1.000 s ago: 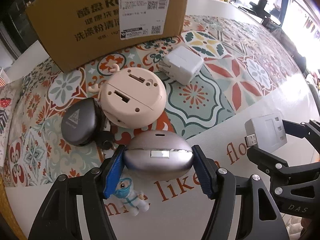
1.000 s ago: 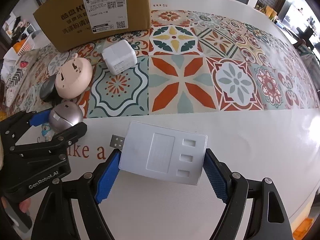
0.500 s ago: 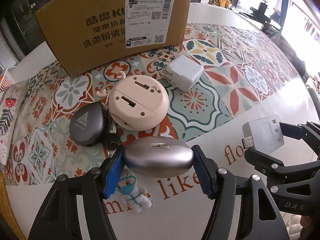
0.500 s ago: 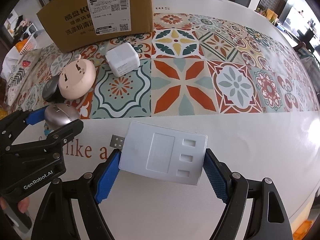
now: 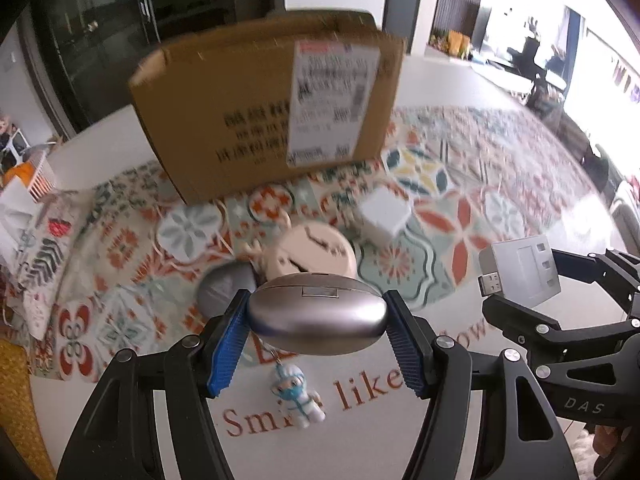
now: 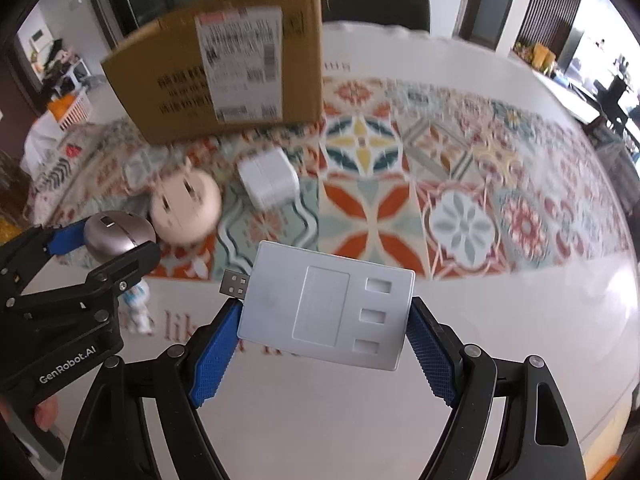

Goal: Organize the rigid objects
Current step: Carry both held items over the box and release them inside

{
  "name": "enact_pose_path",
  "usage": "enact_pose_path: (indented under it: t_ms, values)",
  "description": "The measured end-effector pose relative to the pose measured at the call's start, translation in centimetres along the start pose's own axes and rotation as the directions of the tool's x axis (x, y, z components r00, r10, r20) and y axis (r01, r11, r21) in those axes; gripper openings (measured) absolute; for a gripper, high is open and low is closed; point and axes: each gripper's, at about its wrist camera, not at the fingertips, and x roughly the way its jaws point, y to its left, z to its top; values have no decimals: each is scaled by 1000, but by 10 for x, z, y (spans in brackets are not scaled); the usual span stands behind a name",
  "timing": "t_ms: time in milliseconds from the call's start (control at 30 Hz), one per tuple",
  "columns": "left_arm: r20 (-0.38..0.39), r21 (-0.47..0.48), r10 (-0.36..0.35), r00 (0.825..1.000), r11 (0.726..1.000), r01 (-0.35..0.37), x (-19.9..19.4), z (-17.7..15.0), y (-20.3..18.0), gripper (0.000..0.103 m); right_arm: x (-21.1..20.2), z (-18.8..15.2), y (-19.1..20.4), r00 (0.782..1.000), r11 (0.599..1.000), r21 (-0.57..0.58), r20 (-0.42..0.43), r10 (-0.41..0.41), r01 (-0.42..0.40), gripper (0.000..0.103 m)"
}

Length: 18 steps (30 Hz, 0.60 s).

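My left gripper [image 5: 316,320] is shut on a silver oval case [image 5: 318,318], held above the table with a small white figurine charm [image 5: 298,394] dangling beneath it. My right gripper [image 6: 324,320] is shut on a flat white USB adapter [image 6: 326,304], its plug pointing left; the adapter [image 5: 520,270] also shows at the right of the left wrist view. On the patterned cloth lie a round beige device [image 5: 314,250], a dark grey oval case [image 5: 228,290] and a white cube charger [image 5: 384,214]. A cardboard box [image 5: 264,112] stands behind them.
The white round table [image 6: 500,360] carries a tiled-pattern cloth [image 6: 460,184] across its middle. A patterned fabric pouch [image 5: 44,248] lies at the left edge. A chair back [image 6: 380,4] stands beyond the box, and a hand [image 6: 44,412] shows at the lower left.
Both grippers rose with their objects, the silver case lifting off the table so its charm hangs free. The views tilted up, showing the whole box and the room behind.
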Motion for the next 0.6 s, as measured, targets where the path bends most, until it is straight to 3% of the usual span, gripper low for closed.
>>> enact_pose_path:
  t_ms: [267, 600]
  values:
    - [124, -24, 50, 991, 999, -47, -34, 35, 15, 65, -33, 37, 14, 989, 999, -36, 148, 25, -20, 81]
    - [208, -34, 92, 974, 996, -87, -53, 71, 34, 65, -59, 81, 26, 956, 996, -83, 290, 44, -21, 81]
